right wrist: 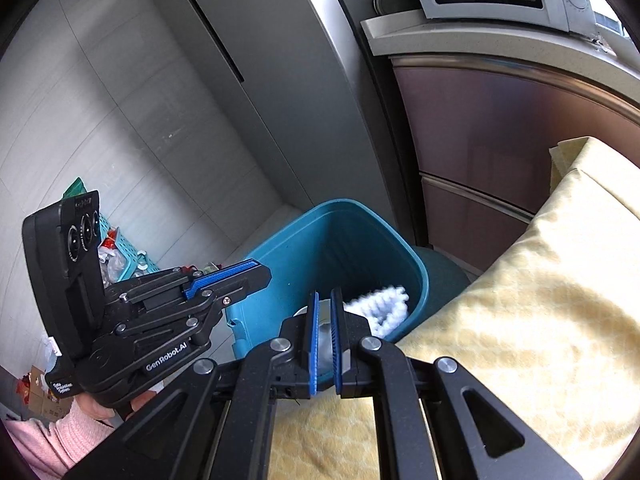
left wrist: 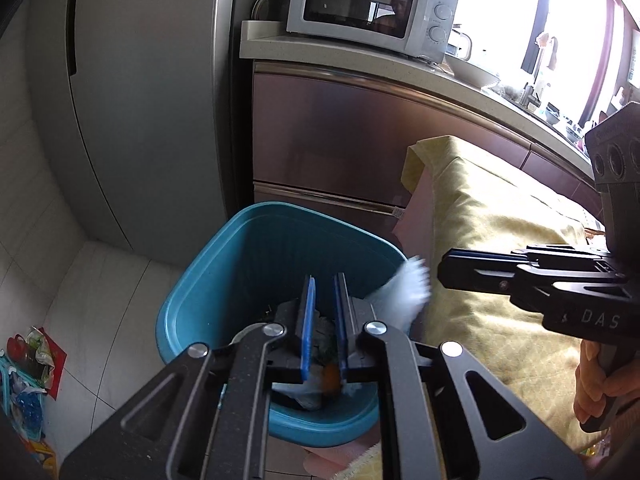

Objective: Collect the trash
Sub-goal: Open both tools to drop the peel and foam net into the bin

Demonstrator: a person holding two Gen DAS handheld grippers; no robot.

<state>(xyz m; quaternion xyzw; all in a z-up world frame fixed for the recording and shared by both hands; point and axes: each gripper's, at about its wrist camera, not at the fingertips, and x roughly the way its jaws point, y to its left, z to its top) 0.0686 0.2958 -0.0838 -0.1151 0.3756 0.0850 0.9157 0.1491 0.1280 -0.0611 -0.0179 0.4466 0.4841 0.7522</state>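
Observation:
A blue trash bin (left wrist: 224, 280) stands on the floor beside the yellow-clothed table; it also shows in the right wrist view (right wrist: 280, 248). Trash lies at its bottom (left wrist: 320, 380). A white crumpled tissue (left wrist: 404, 292) is blurred at the bin's right rim, free of both grippers; it also shows in the right wrist view (right wrist: 380, 304). My left gripper (left wrist: 323, 280) hangs over the bin, jaws slightly apart and empty. My right gripper (right wrist: 325, 296) is near the bin's rim, jaws slightly apart with nothing between them; in the left wrist view (left wrist: 444, 268) it points at the tissue.
The table with the yellow cloth (left wrist: 500, 240) is on the right. A fridge (left wrist: 152, 100), brown cabinets (left wrist: 320, 132) and a microwave (left wrist: 368, 4) stand behind the bin. A teal basket with clutter (right wrist: 120, 248) sits on the floor at left.

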